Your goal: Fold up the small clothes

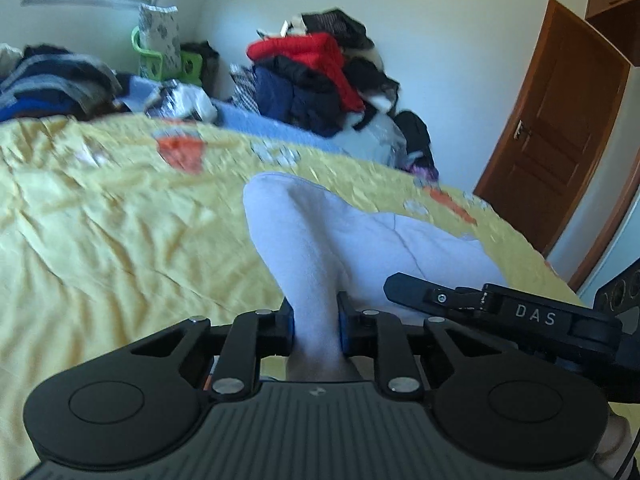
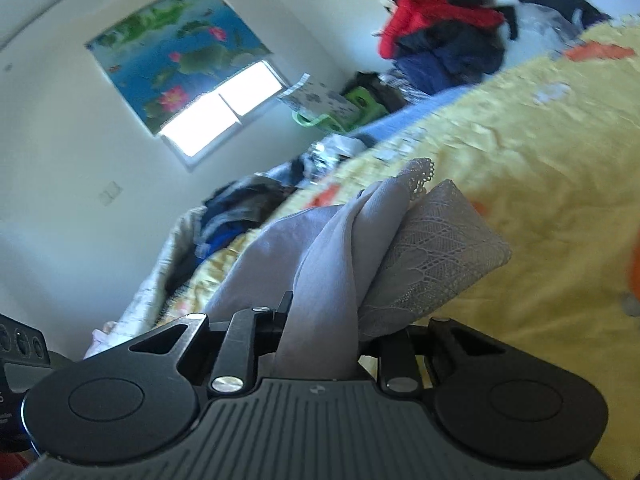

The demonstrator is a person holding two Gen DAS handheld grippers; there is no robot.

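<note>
Pale lilac garment (image 1: 320, 240) pinched by left hand-held gripper (image 1: 316, 326) and right hand-held gripper (image 2: 320, 336) above yellow bedspread (image 1: 100, 240)

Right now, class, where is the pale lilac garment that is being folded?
The pale lilac garment is pinched in both the left gripper and the right gripper, raised over the yellow bedspread, its lace trim in the right wrist view.

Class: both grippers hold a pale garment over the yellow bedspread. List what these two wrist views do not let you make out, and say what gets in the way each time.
- Garment: its whole shape; bunched between the left gripper jaws, lower end behind the gripper body.
- Right gripper, right wrist view: pads hidden by cloth and lace trim.
- Bedspread print: motion-blurred in both views.
- Clothes pile: single items too blurred to separate.
- Person: cut off by frame edges.
</note>
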